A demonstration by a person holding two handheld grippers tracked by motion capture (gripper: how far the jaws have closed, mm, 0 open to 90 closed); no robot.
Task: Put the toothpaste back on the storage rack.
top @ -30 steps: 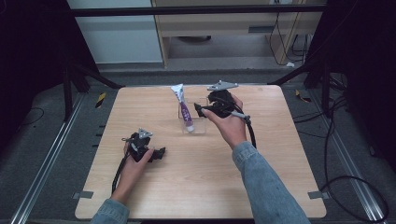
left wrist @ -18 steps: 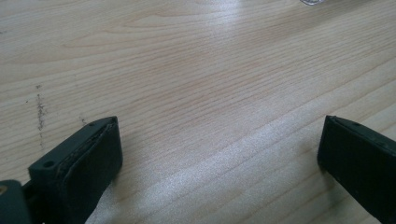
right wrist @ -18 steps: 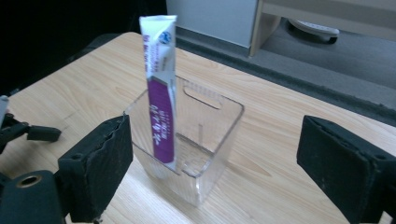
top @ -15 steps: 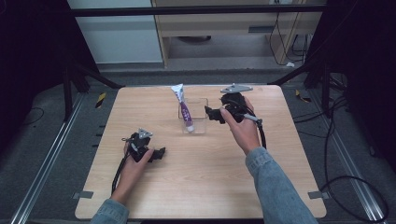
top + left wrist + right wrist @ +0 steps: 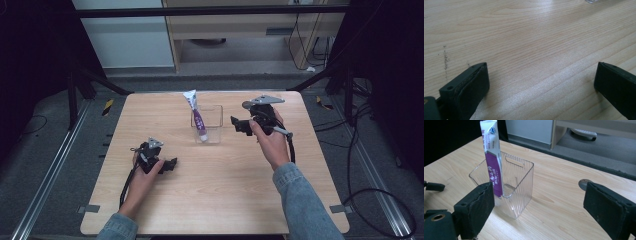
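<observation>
Scene: I watched a pale wooden table [image 5: 215, 190] from above, with a person's forearms coming in from the near edge, one gripper in each hand.
Tube: a white and purple tube [image 5: 196, 114] stood on end in a clear plastic box [image 5: 214, 131] at the far middle of the table, leaning toward the box's left wall, its flat crimped end sticking up above the rim.
Tube, close up: in the right gripper view the tube [image 5: 492, 160] rested against the left inner wall of the box [image 5: 521, 182], cap end down on the box floor.
Right gripper: the right gripper [image 5: 239, 125] was just right of the box, apart from it; its jaws had just been opening and stood wide, with nothing between them.
Left gripper: the left gripper [image 5: 167, 164] lay low at the near left of the table, well apart from the box; its jaws stood wide over bare wood, gripping nothing.
Step in hand: I judged the tube already dropped into the box and let go, the right hand drawing off to the right.
Next move: I judged it called only for clearing the right gripper away without knocking the light box, since a nudge could tip the tall tube over.
</observation>
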